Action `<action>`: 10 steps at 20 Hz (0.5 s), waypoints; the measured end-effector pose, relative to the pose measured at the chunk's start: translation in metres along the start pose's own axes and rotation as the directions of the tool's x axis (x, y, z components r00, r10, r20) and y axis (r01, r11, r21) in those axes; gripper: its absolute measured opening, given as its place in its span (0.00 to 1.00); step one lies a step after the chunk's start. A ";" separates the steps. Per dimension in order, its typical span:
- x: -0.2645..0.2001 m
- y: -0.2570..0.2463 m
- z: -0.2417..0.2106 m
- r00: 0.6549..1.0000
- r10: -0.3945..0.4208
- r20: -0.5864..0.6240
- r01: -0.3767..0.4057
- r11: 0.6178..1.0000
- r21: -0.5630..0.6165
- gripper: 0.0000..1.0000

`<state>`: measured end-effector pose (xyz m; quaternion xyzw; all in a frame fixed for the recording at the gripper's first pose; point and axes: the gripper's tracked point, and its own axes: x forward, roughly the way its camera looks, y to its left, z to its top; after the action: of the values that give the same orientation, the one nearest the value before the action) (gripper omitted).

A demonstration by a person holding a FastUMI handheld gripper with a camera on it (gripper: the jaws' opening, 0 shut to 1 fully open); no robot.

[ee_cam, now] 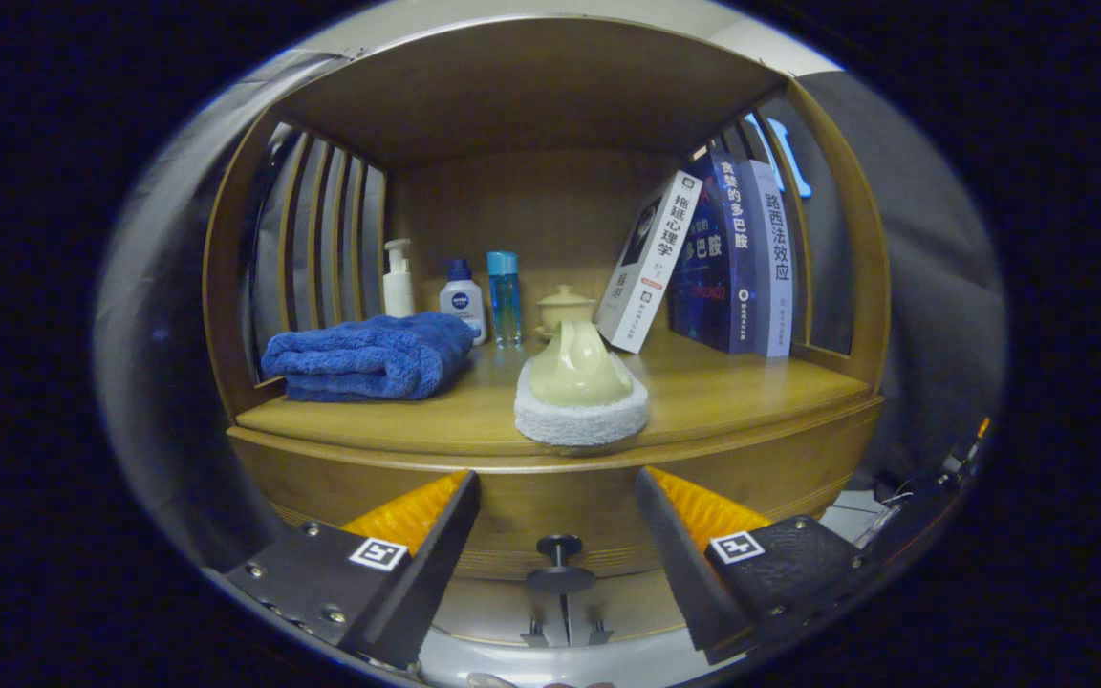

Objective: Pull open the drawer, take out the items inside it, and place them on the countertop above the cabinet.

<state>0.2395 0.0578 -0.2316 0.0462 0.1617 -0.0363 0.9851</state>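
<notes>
Gripper: fingers spread wide, holding nothing; they sit near the cabinet front, one to either side of the knob.
Knob: dark, round, on a short stem; it stands out from the drawer front, between the two fingers and touching neither.
Drawer: wooden front just below the countertop edge, closed; its contents are hidden.
Countertop: wooden shelf surface above the drawer, beyond the fingers, with a wooden roof and slatted sides over it.
Towel: blue, folded, lying on the left of the countertop near the slatted side wall.
Pump bottle: white, upright, far left, behind the towel.
White bottle: short, blue cap, upright, just right of the pump bottle and partly behind the towel.
Blue bottle: slim, clear blue, upright, just right of the white bottle.
Pale green vessel: glossy, rounded — rests on a white pad near the front edge, centre.
White pad: round, fluffy, under the vessel, close to the countertop's near edge.
Lidded jar: pale green, small, at the far side directly behind the vessel.
Books: three on the right — one white-spined, leaning left against two dark ones that stand close to upright by the right wall.
</notes>
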 end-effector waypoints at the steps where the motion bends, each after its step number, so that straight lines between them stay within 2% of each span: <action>1: 0.000 0.001 -0.001 1.000 0.001 -0.002 -0.001 1.000 -0.004 0.99; 3: -0.003 -0.003 -0.004 1.000 -0.016 -0.015 0.016 0.998 -0.053 0.99; 6: -0.020 0.004 0.006 0.999 0.029 0.025 -0.026 0.995 -0.101 0.99; 10: -0.069 -0.002 0.040 0.992 0.076 0.103 -0.064 0.991 -0.116 0.99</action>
<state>0.1864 0.0552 -0.1717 -0.0058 0.1084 0.0049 0.9941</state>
